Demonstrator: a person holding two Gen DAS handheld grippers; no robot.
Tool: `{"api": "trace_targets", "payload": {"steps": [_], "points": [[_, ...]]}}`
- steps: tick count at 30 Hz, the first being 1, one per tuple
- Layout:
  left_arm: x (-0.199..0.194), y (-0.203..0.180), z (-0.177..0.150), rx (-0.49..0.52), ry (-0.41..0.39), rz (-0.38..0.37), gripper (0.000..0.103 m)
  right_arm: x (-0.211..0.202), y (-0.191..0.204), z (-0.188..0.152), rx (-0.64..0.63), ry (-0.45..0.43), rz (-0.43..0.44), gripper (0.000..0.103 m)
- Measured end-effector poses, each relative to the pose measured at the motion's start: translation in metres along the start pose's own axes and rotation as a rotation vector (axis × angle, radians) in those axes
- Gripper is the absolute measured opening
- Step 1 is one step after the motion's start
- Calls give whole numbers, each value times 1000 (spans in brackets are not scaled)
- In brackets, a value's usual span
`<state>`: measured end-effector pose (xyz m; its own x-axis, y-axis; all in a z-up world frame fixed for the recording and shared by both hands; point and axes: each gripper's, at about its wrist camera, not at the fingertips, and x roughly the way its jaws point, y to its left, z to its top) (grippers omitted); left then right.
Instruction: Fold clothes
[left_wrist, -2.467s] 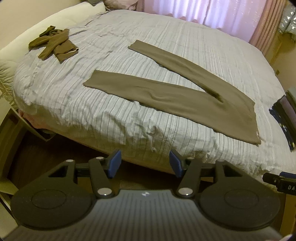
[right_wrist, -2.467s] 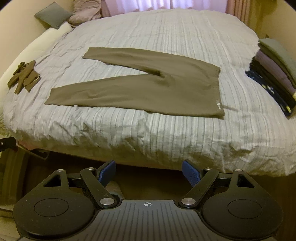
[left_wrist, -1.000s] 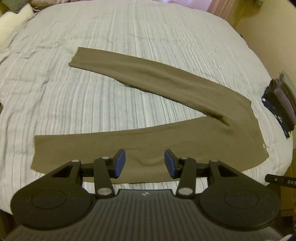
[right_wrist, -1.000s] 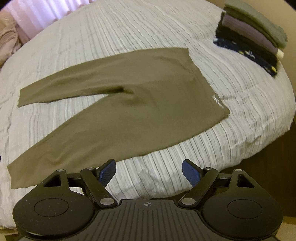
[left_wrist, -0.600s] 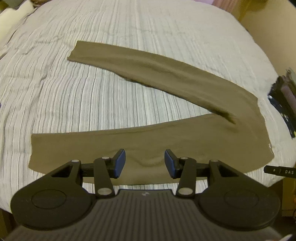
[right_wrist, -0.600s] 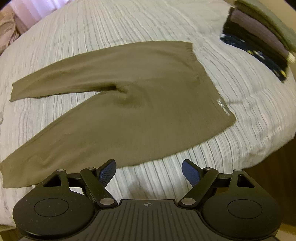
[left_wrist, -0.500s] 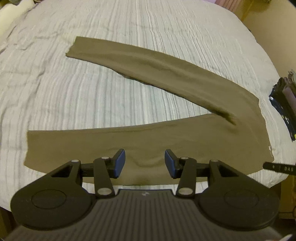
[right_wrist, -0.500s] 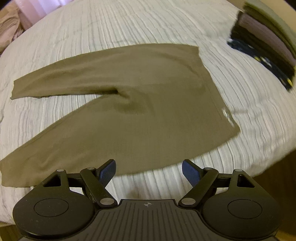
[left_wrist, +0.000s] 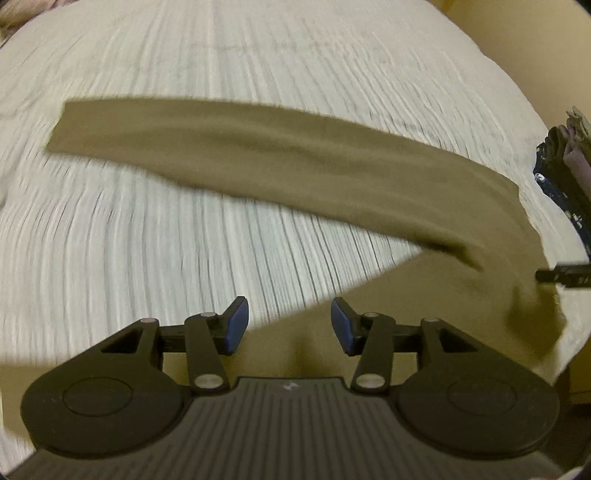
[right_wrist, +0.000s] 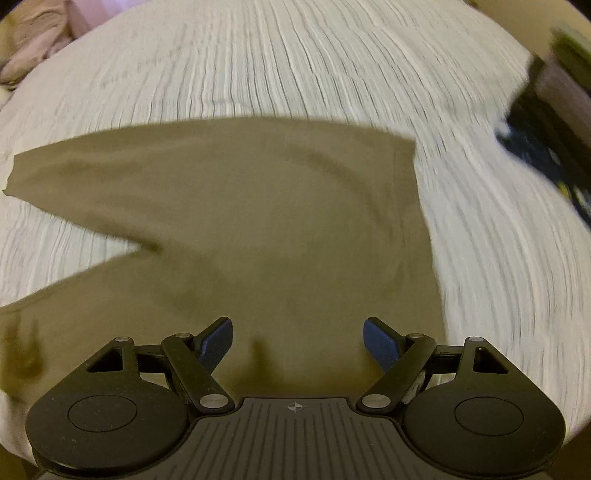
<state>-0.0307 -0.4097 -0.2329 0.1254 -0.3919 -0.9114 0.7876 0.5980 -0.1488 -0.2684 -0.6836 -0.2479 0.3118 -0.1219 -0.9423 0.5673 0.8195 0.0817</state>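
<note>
Across the striped bed (left_wrist: 258, 74) the olive leggings (right_wrist: 258, 206) lie flat and unfolded, legs splayed in a V, waistband toward the stack of folded clothes (left_wrist: 569, 170) at the bed's edge. My left gripper (left_wrist: 288, 325) hangs low over the near leg, jaws apart with nothing between them; my right gripper (right_wrist: 297, 341) hangs low over the hip area near the waistband, jaws likewise apart and empty. Both views are smeared with motion, so I judge the risk is mostly in the pinch: coming down fast, I could catch the bed cover along with the thin fabric, or grab only the top layer so the leg drags crooked. Uneven grips on the two sides would skew the fold. Both grippers point forward and down at the cloth, roughly level.
</note>
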Motion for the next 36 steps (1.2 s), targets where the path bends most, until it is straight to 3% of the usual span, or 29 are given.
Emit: {"api": "trace_targets", "payload": {"steps": [6, 13, 19, 24, 27, 29, 31, 33, 36], "points": [[62, 20, 63, 165, -72, 10, 44, 33, -23, 65, -149, -81, 35, 81], [110, 49, 139, 360, -106, 0, 44, 83, -23, 137, -356, -125, 80, 81], [140, 76, 184, 568, -83, 6, 45, 124, -25, 179, -432, -80, 106, 81], [170, 98, 201, 711, -48, 42, 45, 144, -32, 186, -443, -13, 148, 81], [188, 107, 201, 794, -20, 42, 46, 151, -33, 185, -445, 13, 175, 65], [195, 108, 198, 835, -9, 16, 44, 151, -31, 185, -451, 17, 184, 62], [197, 109, 198, 854, 18, -26, 19, 151, -29, 184, -459, 18, 190, 32], [197, 104, 194, 915, 23, -11, 1, 148, -24, 182, -477, 18, 184, 9], [180, 99, 181, 972, -39, 57, 1, 133, -15, 170, -546, -28, 118, 1]]}}
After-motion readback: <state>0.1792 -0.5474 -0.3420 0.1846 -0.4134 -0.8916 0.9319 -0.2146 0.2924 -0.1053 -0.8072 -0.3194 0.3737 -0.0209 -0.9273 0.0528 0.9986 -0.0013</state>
